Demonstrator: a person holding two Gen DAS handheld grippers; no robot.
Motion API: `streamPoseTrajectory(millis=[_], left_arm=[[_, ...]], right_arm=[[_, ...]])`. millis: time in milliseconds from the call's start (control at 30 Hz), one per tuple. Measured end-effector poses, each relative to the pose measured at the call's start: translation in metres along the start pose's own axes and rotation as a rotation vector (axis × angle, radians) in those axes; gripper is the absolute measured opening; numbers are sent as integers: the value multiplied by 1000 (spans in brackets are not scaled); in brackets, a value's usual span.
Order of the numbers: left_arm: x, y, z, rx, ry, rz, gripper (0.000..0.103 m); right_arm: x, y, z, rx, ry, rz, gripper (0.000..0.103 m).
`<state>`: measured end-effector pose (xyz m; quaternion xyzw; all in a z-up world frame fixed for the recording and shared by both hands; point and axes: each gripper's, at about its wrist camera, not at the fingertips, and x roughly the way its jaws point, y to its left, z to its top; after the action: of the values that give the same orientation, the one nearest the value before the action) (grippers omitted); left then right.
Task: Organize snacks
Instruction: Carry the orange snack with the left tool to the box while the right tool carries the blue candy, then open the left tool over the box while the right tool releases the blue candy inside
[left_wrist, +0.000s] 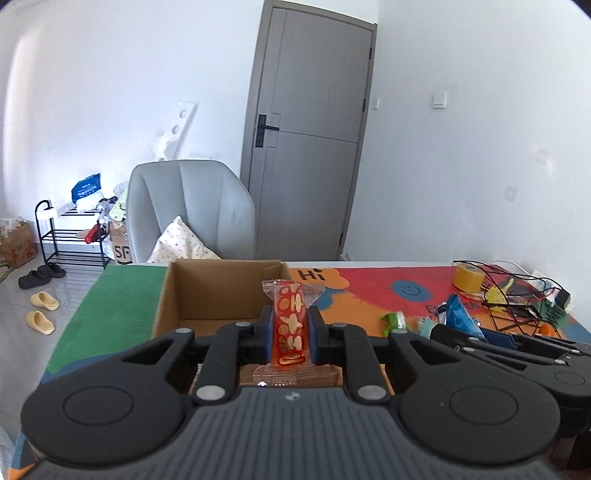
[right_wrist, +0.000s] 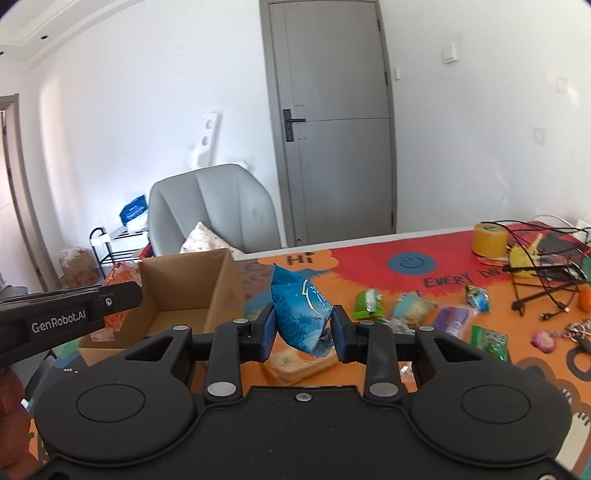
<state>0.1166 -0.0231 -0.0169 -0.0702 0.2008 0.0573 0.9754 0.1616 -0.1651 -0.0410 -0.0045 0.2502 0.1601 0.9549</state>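
Carrying two snacks toward the box (left_wrist: 207, 295): left claw (left_wrist: 290, 328) is pinching a red bar (left_wrist: 290, 321) upright, jaws nearly closed on it; right claw (right_wrist: 303, 326) is clamping a blue pouch (right_wrist: 301, 314), jaws a little wider. Both are pointing slightly downward above the counter (right_wrist: 369, 266), the left claw just short of the box's near wall. Best to be clearing that wall before releasing, left first, right waiting so the claws aren't colliding. More snacks (right_wrist: 410, 308) are lying loose on the counter
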Motion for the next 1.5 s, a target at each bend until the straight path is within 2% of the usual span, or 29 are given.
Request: streamPoseTrajectory(millis=[300,633,967,1233,1300,1400,1500], left_arm=[[2,30,10,-37,-15,63,17],[22,62,13,-83,13,111,17],[57,81,9,-117,85,107,17],[74,83,8,-129,112,93,18],[75,83,9,-130,101,96,25],[75,84,7,-134,105,111,26],[75,84,8,-137,111,126,29]], right_arm=[[13,32,12,-54,-8,72,32],[35,64,19,-97,11,126,32],[68,80,22,-109,55,146,32],[86,82,25,-103,76,155,32],[90,82,26,-96,80,158,33],[97,80,26,-79,98,164,39],[97,78,24,-87,104,171,39]])
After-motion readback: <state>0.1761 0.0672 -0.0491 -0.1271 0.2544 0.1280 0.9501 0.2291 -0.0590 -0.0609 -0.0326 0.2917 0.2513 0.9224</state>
